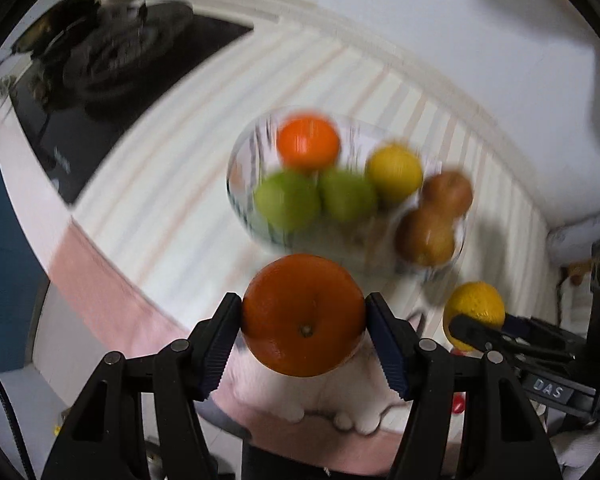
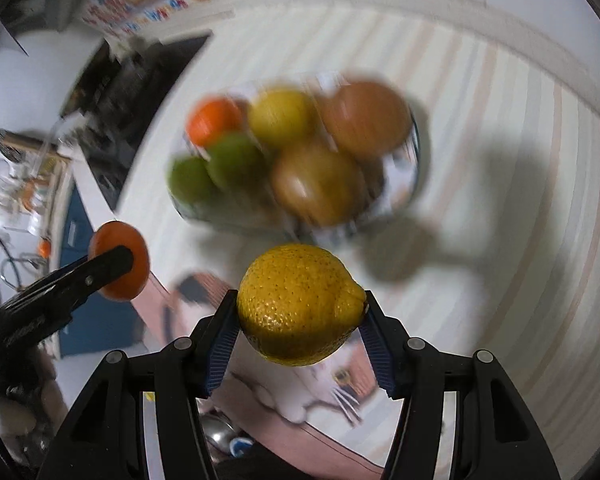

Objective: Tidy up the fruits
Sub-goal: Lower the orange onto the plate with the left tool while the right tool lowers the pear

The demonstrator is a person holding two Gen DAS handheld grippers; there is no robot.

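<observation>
Fruit is gripped in both claws above a striped tablecloth (image 1: 172,216). At the far left a black stovetop (image 1: 112,80) is seen beside the cloth, blurred. Next, the left gripper (image 1: 304,318) is clenched on an orange (image 1: 304,314), which is pinched between the two ribbed blue pads (image 1: 386,344) with its stem end turned toward the camera; in the right wrist view the same orange (image 2: 120,260) is seen held at the left edge. Beyond it, further along the cloth, a clear glass bowl (image 1: 240,196) is filled with fruit: a small orange (image 1: 308,142) at the back, two green fruits (image 1: 288,200) in front of it, a yellow fruit (image 1: 394,174) to their right, and two brown fruits (image 1: 426,236), possibly apples, though they are too blurred for certainty. To the right, the right gripper (image 2: 302,316) is closed on a lemon (image 2: 300,304), which is clamped sideways with its pointed tip against the right pad. From the left wrist camera this lemon (image 1: 474,312) is seen just right of the held orange and nearer than the bowl. Both held fruits are kept outside the bowl, on its near side, apart from one another
</observation>
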